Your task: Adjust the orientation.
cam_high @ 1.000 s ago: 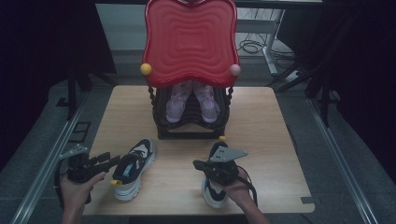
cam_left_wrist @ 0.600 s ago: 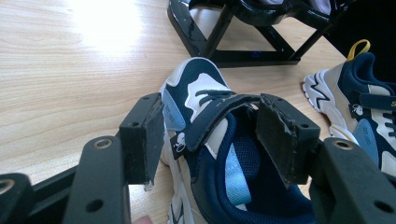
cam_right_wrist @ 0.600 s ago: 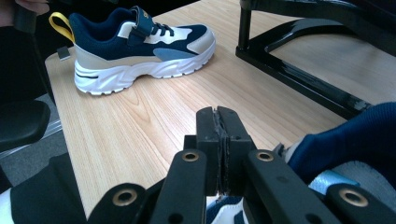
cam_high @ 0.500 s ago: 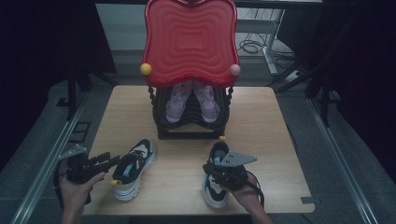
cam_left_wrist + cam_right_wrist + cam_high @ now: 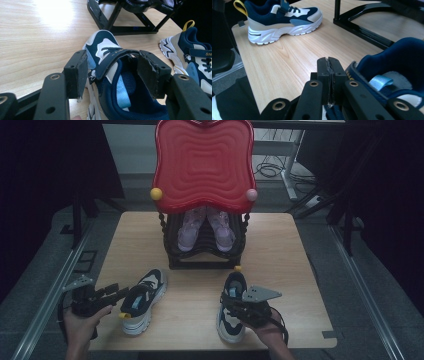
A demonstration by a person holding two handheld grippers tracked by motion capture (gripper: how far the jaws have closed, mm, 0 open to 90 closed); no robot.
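Wooden counter [image 5: 295, 260] w/ a black shoe rack [image 5: 205, 252] at the back, red wavy panel [image 5: 204, 165] above it. Two navy-and-white sneakers lie near the front edge. Left gripper [image 5: 112, 75]: jaws apart, straddling the left sneaker [image 5: 141, 300] at its strap & collar, pads not pressing. Right gripper [image 5: 328, 72]: jaws together, nothing between them, just beside the right sneaker [image 5: 232, 307] at its heel opening.

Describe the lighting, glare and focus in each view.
High view: dim, dark surroundings, soft detail; the red chair back is brightest. Left gripper view: a blown-out glare patch on the table, the left sneaker fairly sharp. Right gripper view: evenly lit, far sneaker sharp, the shut right gripper and near sneaker slightly soft.
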